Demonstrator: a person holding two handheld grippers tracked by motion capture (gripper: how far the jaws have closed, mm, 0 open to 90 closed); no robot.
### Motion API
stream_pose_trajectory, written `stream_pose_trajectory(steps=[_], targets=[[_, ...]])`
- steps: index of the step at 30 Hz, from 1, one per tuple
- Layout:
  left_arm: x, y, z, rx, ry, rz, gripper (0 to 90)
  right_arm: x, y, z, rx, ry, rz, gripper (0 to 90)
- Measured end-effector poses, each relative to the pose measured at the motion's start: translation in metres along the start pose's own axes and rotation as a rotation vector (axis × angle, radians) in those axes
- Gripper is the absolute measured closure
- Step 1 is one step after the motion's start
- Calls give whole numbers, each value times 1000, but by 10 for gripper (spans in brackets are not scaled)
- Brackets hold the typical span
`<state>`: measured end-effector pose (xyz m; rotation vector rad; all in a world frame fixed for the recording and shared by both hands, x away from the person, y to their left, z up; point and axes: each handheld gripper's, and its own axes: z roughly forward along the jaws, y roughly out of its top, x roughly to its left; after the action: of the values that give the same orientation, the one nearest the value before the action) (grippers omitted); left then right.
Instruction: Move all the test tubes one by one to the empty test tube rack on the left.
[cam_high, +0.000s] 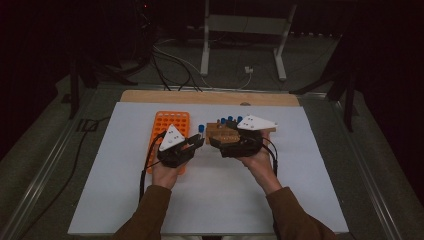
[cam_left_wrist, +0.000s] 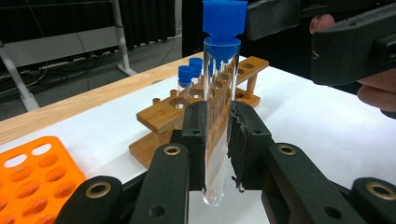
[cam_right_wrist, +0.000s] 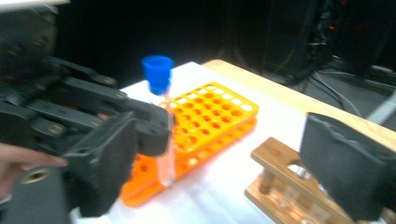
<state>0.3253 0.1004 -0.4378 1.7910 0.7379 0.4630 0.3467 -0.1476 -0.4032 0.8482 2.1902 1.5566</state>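
From the high view I see my left gripper (cam_high: 199, 142) holding a tube (cam_high: 201, 129) upright between the orange rack (cam_high: 169, 122) and the wooden rack (cam_high: 222, 132), over the white mat (cam_high: 210, 200). My right gripper (cam_high: 214, 141) sits just beside it.

In the left gripper view the jaws clamp the clear tube (cam_left_wrist: 218, 116) mid-body, its blue cap (cam_left_wrist: 224, 17) on top.

In the right gripper view my jaws stand released, wide apart, with the tube (cam_right_wrist: 166, 140) near the orange rack (cam_right_wrist: 205, 116).
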Motion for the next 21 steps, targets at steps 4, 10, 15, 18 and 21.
stream_pose_trajectory(steps=[4,10,15,18,21], targets=[[4,-2,-6,2,10,-2,778,-4,-5,-2,19,-46,5,32],[10,-8,-16,0,23,-11,778,-16,-14,-10,19,-81,16,0],[14,-16,-25,1,33,-22,778,-21,-17,-17,15,-101,27,0],[16,-21,-29,2,39,-27,778,-25,-21,-22,16,-120,29,0],[18,-27,-33,3,46,-36,778,-29,-26,-28,10,-130,38,0]])
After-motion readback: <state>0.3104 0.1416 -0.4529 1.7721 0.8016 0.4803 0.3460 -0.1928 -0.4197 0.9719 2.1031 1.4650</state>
